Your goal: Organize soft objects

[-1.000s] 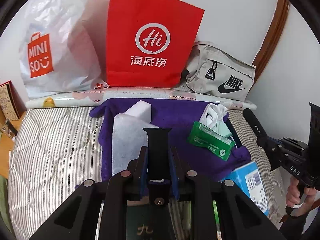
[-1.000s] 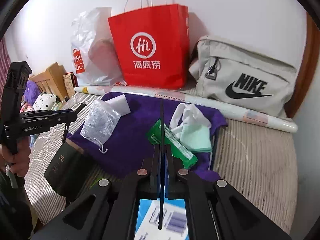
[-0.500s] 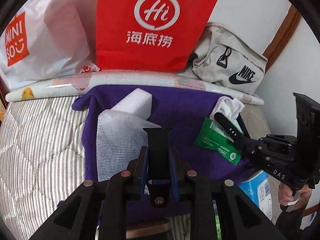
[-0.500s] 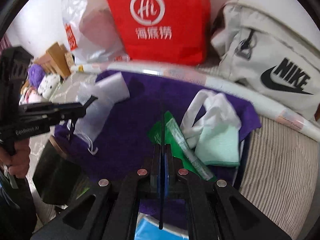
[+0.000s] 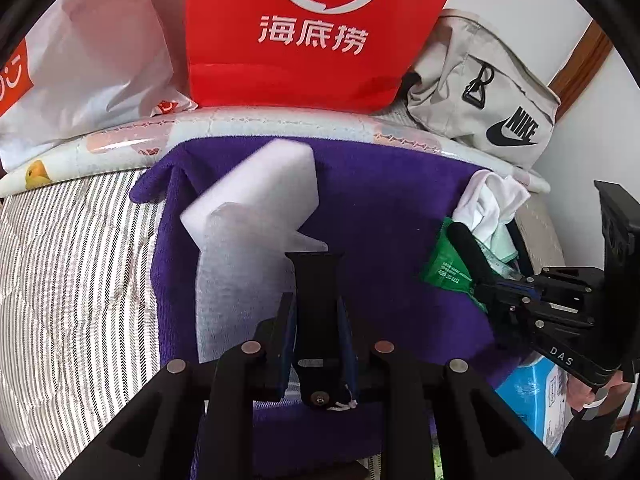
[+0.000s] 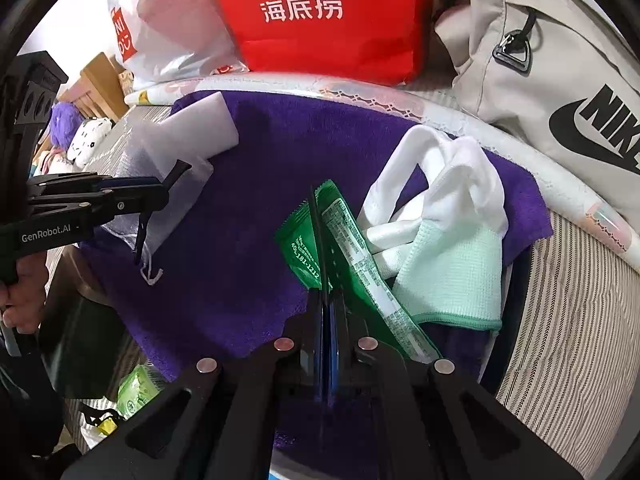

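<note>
Purple towel spread flat on a striped mattress; its far edge meets a rolled printed sheet, behind which stand a red paper bag, a white plastic bag and a grey sling bag. Open towel surface lies in the middle, between two clusters. Left cluster: a white foam block partly overlapped by a translucent mesh pouch. Right cluster: a green sachet touching a crumpled white and mint glove. Left gripper, narrowly parted, over the pouch; whether it grips anything cannot be told. Right gripper, jaws pressed together and empty, over the sachet. A blue box lies at the towel's near right corner.
</note>
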`<control>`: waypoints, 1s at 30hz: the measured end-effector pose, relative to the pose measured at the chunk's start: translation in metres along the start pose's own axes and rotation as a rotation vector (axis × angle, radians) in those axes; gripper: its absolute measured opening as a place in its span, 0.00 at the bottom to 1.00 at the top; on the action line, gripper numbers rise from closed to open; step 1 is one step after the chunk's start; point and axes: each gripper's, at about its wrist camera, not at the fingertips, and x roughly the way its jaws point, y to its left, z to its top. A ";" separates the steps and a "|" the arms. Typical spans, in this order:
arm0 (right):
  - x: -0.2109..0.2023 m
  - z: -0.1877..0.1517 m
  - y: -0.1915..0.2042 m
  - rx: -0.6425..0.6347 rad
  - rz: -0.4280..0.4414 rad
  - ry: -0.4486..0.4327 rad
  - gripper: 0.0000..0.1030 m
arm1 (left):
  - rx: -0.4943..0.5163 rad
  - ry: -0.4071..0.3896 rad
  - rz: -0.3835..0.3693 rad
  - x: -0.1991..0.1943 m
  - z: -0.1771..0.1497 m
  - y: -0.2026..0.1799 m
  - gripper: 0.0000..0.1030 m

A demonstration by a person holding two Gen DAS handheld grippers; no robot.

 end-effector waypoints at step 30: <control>-0.135 -0.102 0.054 0.084 -0.074 -0.300 0.59 | 0.102 -0.168 -0.025 -0.133 -0.112 -0.040 0.50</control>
